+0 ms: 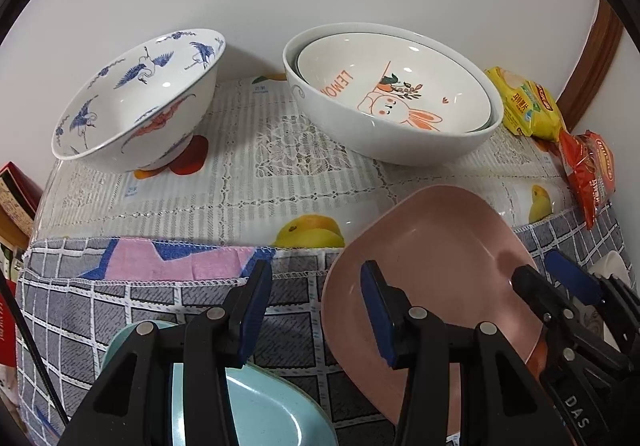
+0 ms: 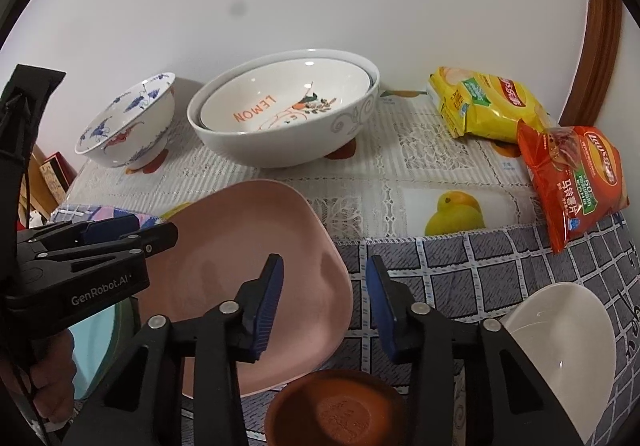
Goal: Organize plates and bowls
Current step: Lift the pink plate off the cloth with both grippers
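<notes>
A pink plate (image 1: 436, 266) (image 2: 248, 270) lies on the checked cloth at the front. My left gripper (image 1: 316, 310) is open, its right finger over the plate's left rim; it also shows from the side in the right wrist view (image 2: 132, 230). My right gripper (image 2: 324, 306) is open, its left finger over the pink plate's right part; it also shows in the left wrist view (image 1: 560, 278). A light-blue plate (image 1: 256, 410) lies under my left gripper. A brown dish (image 2: 340, 410) and a white bowl (image 2: 568, 346) lie near my right gripper. A crane-pattern bowl (image 1: 140, 102) and a big white bowl (image 1: 384, 126) holding a rabbit plate (image 1: 392, 86) stand at the back.
Yellow (image 2: 488, 106) and red (image 2: 576, 182) snack bags lie at the right, by the wall and a brown door frame (image 2: 600, 30). A lace table cover (image 1: 260, 174) with fruit prints runs to the white wall. Boxes (image 1: 16, 194) stand off the table's left edge.
</notes>
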